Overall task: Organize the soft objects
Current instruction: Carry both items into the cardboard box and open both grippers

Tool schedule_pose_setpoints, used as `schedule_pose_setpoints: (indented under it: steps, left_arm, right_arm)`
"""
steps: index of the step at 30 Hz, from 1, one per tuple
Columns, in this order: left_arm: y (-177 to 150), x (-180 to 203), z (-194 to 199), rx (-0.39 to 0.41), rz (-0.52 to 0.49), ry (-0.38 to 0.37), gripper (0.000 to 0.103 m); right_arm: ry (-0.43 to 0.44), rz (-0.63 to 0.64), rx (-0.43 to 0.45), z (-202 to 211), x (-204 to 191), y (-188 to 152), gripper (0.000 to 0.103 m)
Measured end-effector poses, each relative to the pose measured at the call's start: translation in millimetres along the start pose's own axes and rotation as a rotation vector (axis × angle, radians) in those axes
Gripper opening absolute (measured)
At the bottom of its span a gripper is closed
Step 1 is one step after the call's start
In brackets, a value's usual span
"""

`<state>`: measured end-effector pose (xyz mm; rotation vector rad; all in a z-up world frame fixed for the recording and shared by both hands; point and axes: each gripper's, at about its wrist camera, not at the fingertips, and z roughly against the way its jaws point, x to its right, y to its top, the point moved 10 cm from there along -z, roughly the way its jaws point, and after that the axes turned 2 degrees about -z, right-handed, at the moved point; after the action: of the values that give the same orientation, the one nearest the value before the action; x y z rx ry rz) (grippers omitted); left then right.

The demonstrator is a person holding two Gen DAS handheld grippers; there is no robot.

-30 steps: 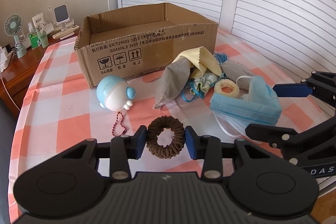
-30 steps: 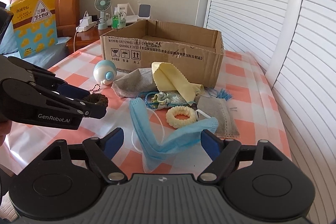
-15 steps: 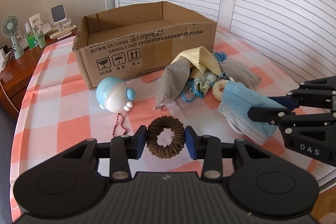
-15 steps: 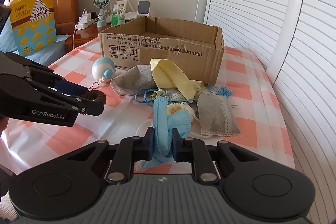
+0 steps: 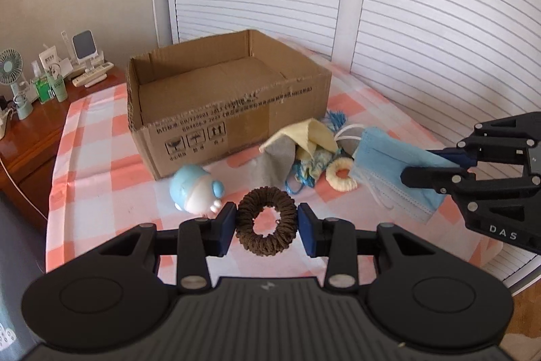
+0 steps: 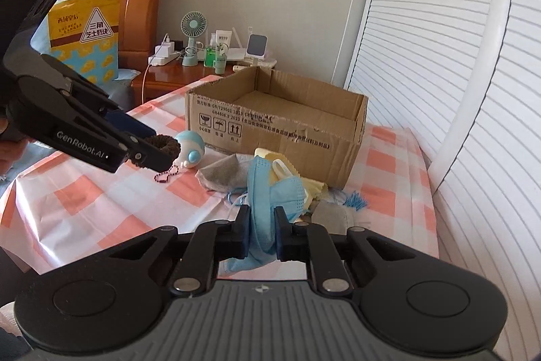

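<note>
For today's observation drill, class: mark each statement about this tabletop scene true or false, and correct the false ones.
1. The left gripper holds a brown hair tie. True.
2. The right gripper holds a yellow cloth. False: it grips a blue face mask.
3. The cardboard box already contains soft items. False: it looks empty.
4. A cream ring lies on the checked tablecloth. True.
</note>
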<state>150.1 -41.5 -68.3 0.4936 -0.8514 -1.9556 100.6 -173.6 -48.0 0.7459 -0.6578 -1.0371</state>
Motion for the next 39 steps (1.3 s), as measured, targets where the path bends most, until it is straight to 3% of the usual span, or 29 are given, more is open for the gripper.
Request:
schedule_pose_setpoints:
  steps: [7,14,15,16,17,18,19,24,28,33,37,39]
  left_arm:
    - [75.8,-33.9,-18.4,0.079,-0.023,0.072,0.038]
    - [128.8,-76.3,-81.1,0.054,0.014,0.138,0.04]
    - [134.4,-82.1,-89.3,0.056,0.027,0.145,0.043]
    - [139.6,-87.7,-97.2,0.065,0.04,0.145,0.053]
    - [143.7,-92.6,-104.6,0.076,0.052,0.136,0.071]
    - [145.9,-98.0,-110.7,0.081,0.071,0.125,0.079]
    - [146.4,-103.5,-115.9,0.084,0.092,0.119,0.086]
    - [134.6,-115.1,-112.2,0.106,0.129,0.123,0.087]
    - [118.2,-109.8,-80.6,0.144,0.12,0.13,0.102]
    - [89.8,-93.3,-35.8,0.177,0.064,0.186,0.102]
    - [63.8,-77.2,-15.8,0.177,0.091,0.154,0.102]
    - [54.1,-71.2,-11.0,0.178,0.085,0.158,0.102]
  right_arm:
    - [-0.013,0.028,0.068,-9.8,17.8,43.8,0.017]
    - [-0.03,0.015,0.078,-39.3,38.1,74.2,0.017]
    - [-0.033,0.015,0.075,-45.3,40.0,77.6,0.017]
    - [-0.037,0.016,0.077,-49.6,42.1,80.7,0.017]
    - [-0.041,0.016,0.078,-54.1,44.3,84.0,0.017]
    - [-0.041,0.015,0.076,-58.1,46.2,86.5,0.017]
    - [-0.042,0.013,0.077,-61.7,48.0,88.9,0.017]
    - [-0.04,0.02,0.066,-85.3,55.2,101.0,0.017]
    - [-0.041,0.021,0.05,-110.7,62.4,111.1,0.017]
    - [-0.058,0.038,0.017,-150.0,68.9,131.7,0.017]
    - [-0.09,0.041,-0.013,-188.7,78.5,153.2,0.018]
    - [-0.09,0.035,-0.041,-206.0,81.4,159.0,0.026]
